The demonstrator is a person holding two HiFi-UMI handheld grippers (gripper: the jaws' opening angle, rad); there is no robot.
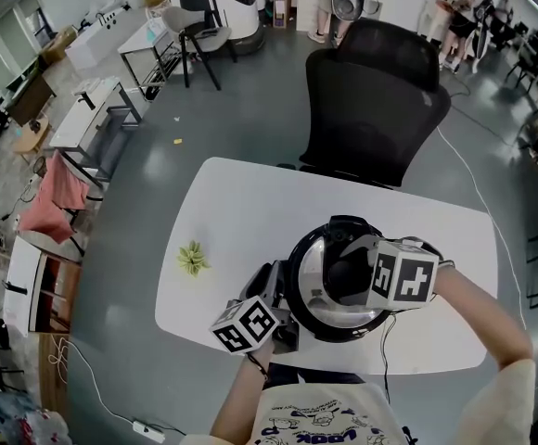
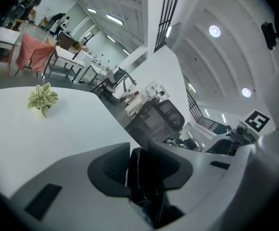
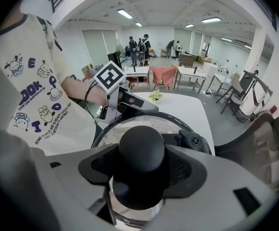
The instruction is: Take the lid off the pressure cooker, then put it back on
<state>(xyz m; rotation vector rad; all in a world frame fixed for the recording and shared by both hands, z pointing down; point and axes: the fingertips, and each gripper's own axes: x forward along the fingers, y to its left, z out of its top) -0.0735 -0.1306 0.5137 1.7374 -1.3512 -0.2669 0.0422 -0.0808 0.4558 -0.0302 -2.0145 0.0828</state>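
Note:
The pressure cooker (image 1: 313,315) stands at the near side of the white table (image 1: 241,202), its shiny black-rimmed lid (image 1: 317,269) sitting on it. My right gripper (image 1: 351,276) comes down from above, and its pads are shut on the lid's round black knob (image 3: 141,148). My left gripper (image 1: 283,318) is at the cooker's near-left side. In the left gripper view its jaws (image 2: 140,174) are shut on the cooker's black side handle (image 2: 138,186). The right gripper view also shows the lid (image 3: 111,131) level on the pot and the left gripper (image 3: 125,104) at its rim.
A small green plant-like ornament (image 1: 193,258) lies on the table's left part. A black office chair (image 1: 371,109) stands against the far edge. A thin cable (image 1: 386,336) runs off the near edge by the cooker. Desks and people fill the room behind.

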